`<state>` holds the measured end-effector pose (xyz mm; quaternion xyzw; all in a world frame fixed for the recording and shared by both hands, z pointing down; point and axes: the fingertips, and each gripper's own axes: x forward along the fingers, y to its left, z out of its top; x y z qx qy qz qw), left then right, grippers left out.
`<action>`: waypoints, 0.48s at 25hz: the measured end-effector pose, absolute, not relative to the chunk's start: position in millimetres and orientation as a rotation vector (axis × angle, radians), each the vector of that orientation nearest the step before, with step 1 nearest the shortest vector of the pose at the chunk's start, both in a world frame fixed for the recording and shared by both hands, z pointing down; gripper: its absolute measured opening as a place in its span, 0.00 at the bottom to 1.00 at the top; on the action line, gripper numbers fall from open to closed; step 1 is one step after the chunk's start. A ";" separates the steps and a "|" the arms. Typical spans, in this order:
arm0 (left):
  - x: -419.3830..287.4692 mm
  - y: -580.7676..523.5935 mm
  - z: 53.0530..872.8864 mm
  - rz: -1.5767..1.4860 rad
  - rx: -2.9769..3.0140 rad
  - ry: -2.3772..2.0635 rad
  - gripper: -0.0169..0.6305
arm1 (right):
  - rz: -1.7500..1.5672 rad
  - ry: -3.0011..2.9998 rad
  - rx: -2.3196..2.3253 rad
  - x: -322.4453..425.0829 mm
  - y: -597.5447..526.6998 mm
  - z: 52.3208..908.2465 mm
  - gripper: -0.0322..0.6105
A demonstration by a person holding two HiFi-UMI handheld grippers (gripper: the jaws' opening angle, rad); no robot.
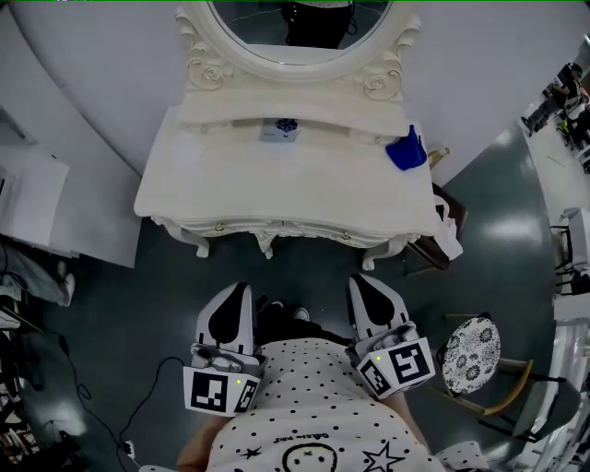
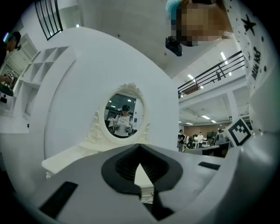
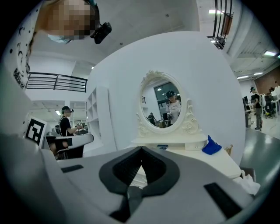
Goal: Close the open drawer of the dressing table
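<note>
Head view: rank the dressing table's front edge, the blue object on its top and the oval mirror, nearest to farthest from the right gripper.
Measured from the right gripper:
1. dressing table front edge, straight ahead of the gripper.
2. blue object, on the right rear of the tabletop.
3. oval mirror, at the back, above the table's centre.

Left tongs [image 1: 241, 290] and right tongs [image 1: 362, 282] both closed, empty, pointing forward
</note>
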<state>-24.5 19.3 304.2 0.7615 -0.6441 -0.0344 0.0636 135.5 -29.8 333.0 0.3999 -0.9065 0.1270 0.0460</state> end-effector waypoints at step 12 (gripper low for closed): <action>-16.5 29.1 307.8 -0.100 2.313 -1.924 0.04 | 0.373 -2.810 1.189 133.9 -20.7 329.6 0.06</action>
